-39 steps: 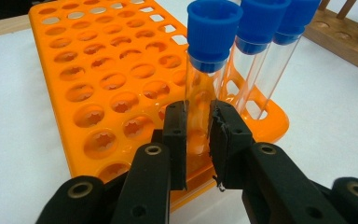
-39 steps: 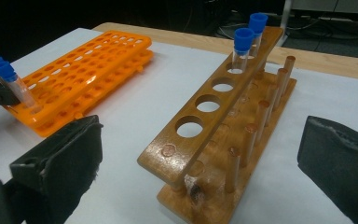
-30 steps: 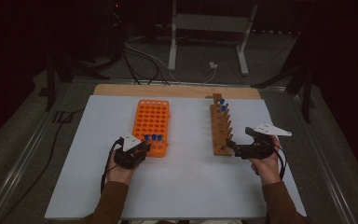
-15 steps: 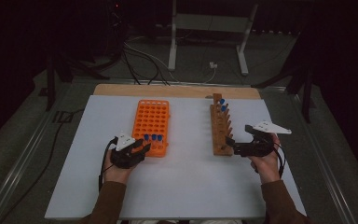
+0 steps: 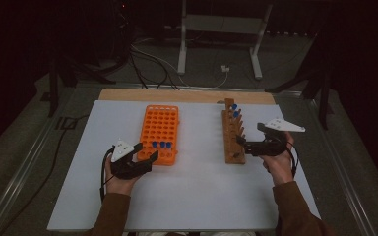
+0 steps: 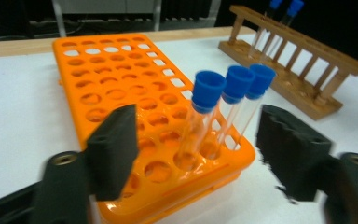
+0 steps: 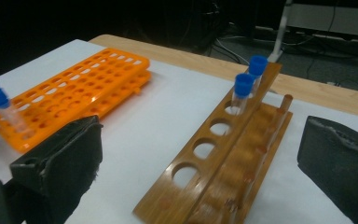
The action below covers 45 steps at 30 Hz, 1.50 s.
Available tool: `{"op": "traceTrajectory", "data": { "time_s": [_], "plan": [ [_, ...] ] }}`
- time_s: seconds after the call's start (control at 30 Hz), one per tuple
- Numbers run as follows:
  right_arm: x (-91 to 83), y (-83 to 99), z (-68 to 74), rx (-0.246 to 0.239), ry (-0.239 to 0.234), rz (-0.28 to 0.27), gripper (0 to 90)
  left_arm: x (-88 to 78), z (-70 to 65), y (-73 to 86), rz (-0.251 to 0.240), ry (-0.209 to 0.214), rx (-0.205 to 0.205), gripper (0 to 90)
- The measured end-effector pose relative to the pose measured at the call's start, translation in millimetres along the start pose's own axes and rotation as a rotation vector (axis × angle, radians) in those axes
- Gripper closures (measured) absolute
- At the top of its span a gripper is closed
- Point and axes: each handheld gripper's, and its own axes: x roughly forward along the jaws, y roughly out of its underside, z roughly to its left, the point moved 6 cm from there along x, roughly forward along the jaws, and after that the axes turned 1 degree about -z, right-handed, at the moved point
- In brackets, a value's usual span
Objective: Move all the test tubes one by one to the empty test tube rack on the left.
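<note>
An orange tube rack (image 5: 160, 130) lies left of centre on the white mat. Three clear tubes with blue caps (image 6: 208, 88) stand in its nearest row (image 5: 162, 145). My left gripper (image 5: 146, 152) is at that row, and its jaws have just been opening. They now stand apart on either side of the tubes (image 6: 200, 154), with the pads touching none of them. A wooden rack (image 5: 233, 137) on the right holds two blue-capped tubes (image 7: 244, 86) at its far end. My right gripper (image 5: 242, 143) is open astride the wooden rack's empty near end (image 7: 205, 172).
The white mat (image 5: 192, 196) covers a wooden table whose far edge (image 5: 187, 96) shows behind the racks. Beyond it are a dark floor, cables and a metal stand (image 5: 216, 29). Bare mat lies between the racks and in front of both hands.
The left gripper's jaws have spread apart at the orange rack's near row, leaving the tubes standing free. Both hands have stayed where they were.
</note>
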Motion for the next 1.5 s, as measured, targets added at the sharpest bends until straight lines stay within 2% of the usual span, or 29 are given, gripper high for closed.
{"op": "traceTrajectory", "data": {
  "time_s": [0.1,0.2,0.23,0.43,0.7,0.8,0.93,1.07,1.2,1.5],
  "plan": [
    [6.1,-5.3,-4.1,0.005,0.010,-0.005,0.1,1.0,-2.0,-0.4,0.008,0.007,0.013,15.0],
    [12.4,-9.8,-9.1,0.008,0.022,-0.015,2.6,3.7,-3.5,-0.1,0.023,0.013,0.006,1.5],
    [14.8,-11.0,-11.1,0.011,0.026,-0.013,4.7,4.5,-3.9,0.0,0.023,0.009,0.007,0.9],
    [33.5,-18.7,-21.9,0.024,0.037,0.012,8.8,5.5,-3.2,0.5,0.025,0.010,0.001,0.6],
    [62.1,-13.1,-33.5,0.053,0.050,0.065,24.2,7.5,-3.0,2.4,0.042,0.009,0.003,0.7],
    [72.0,-6.0,-37.7,0.059,0.072,0.089,34.2,8.3,-3.4,3.1,0.046,0.008,0.006,0.6],
    [82.4,-0.1,-40.8,0.036,0.110,0.112,50.7,9.3,-4.0,4.0,0.051,0.010,0.006,0.7],
    [89.0,2.5,-42.6,0.013,0.119,0.115,65.4,9.6,-4.1,4.3,0.053,0.010,0.006,0.7],
    [93.7,2.6,-42.5,0.013,0.119,0.101,74.0,9.5,-3.6,4.6,0.054,0.009,0.004,0.7],
    [101.9,1.9,-36.8,0.007,0.119,0.094,75.6,10.0,-4.3,4.9,0.056,0.010,0.009,0.8]
  ]
}}
